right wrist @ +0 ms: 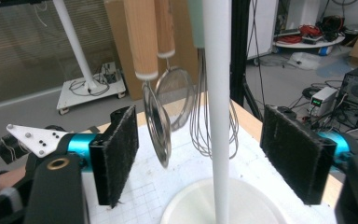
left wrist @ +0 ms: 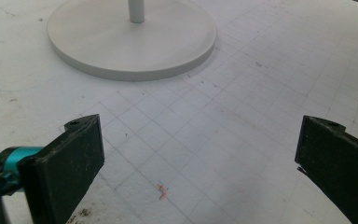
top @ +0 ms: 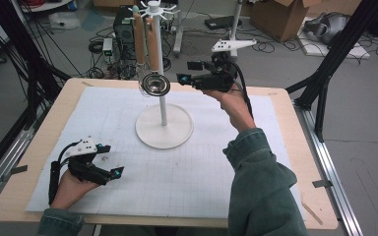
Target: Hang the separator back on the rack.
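A white utensil stand (top: 164, 127) with a round base and a thin pole (right wrist: 216, 116) sits mid-table. From its top hooks hang a wooden-handled strainer (right wrist: 157, 126), a second sieve (right wrist: 175, 95) and a wire whisk (right wrist: 199, 122). My right gripper (top: 189, 72) is raised beside the hanging strainer bowl (top: 156, 84) and is open. In the right gripper view its jaws (right wrist: 205, 154) stand wide on either side of the pole and utensils, touching none. My left gripper (top: 111, 160) rests low at the front left of the mat. It is open and empty (left wrist: 200, 158), facing the stand's base (left wrist: 130, 42).
A white gridded mat (top: 192, 172) covers the wooden table (top: 305, 147). Black frame legs (top: 334, 54) rise on both sides of the table. Cables, a computer case (top: 123, 27) and cardboard boxes (top: 280, 14) lie on the floor behind.
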